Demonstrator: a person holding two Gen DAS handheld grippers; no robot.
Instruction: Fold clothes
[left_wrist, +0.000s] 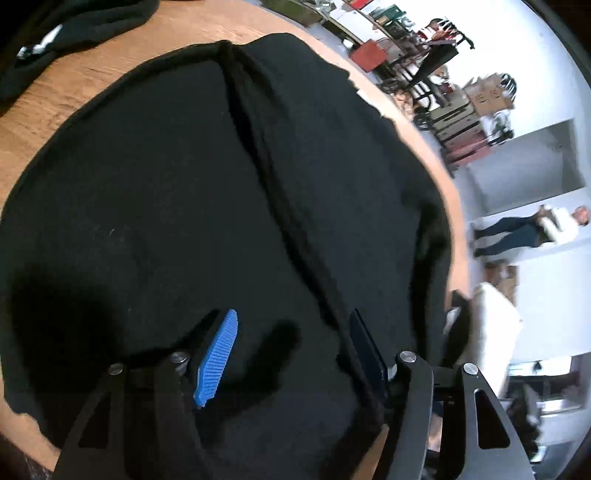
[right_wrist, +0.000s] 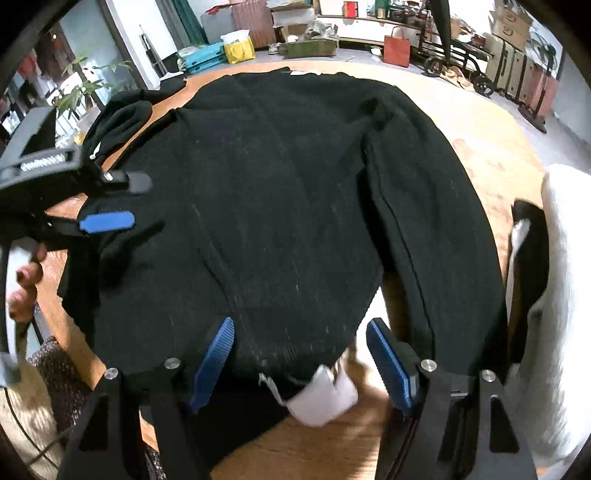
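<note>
Sweater (right_wrist: 280, 206) is spread on the table (right_wrist: 491, 155), one side laid inward, seemingly for folding. The left hand-held gripper (left_wrist: 291, 354) and right hand-held gripper (right_wrist: 301, 354) are held released above it, nothing gripped.

text: none legible | labels: white tag (right_wrist: 323, 397) blank/blurred
</note>
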